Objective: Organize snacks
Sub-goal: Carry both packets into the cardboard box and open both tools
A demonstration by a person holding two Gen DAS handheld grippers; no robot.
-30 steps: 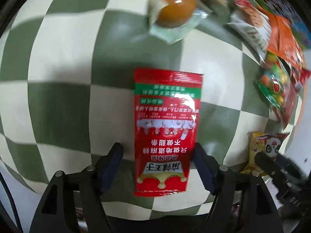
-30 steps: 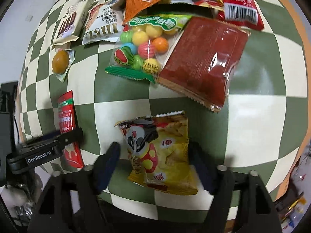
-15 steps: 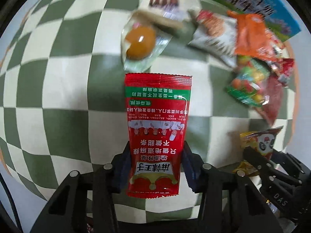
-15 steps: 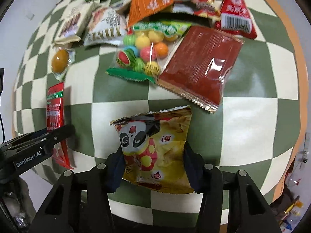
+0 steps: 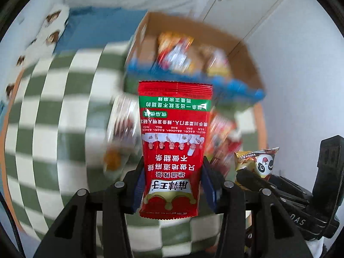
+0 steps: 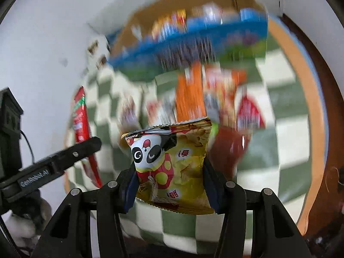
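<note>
1. Left wrist view: the left gripper (image 5: 173, 185) has its jaws closed on the lower part of a red sachet (image 5: 174, 142) with a green band and white Chinese print; the blue pads (image 5: 207, 183) press on both long edges, and the sachet stands up between them, clear of the surface
2. Same view: beyond the sachet stands an open cardboard box (image 5: 243, 49) with a blue printed front, and blurred snack packets (image 5: 174, 51) lie inside it
3. Same view: a green and white checked cloth (image 5: 53, 111) covers the surface, with blurred loose packets lying on it between the box and the gripper
4. Same view, lower right: the right gripper (image 5: 255, 176) shows as black fingers with a yellow panda chip bag (image 5: 258, 161) between them
5. Right wrist view: the right gripper (image 6: 169, 182) has its jaws closed on the yellow panda chip bag (image 6: 172, 163), pads against its two sides, the bag held upright off the checked cloth (image 6: 286, 146)
6. Same view: the cardboard box (image 6: 193, 2) sits at the top, behind its blue front, blurred
7. Same view: an orange packet (image 6: 189, 99) and a red triangular packet (image 6: 249, 114) lie among the blurred snacks below the box
8. Same view, left: the left gripper (image 6: 86, 150) reaches in as a black finger, with the red sachet (image 6: 80, 116) seen edge-on
</note>
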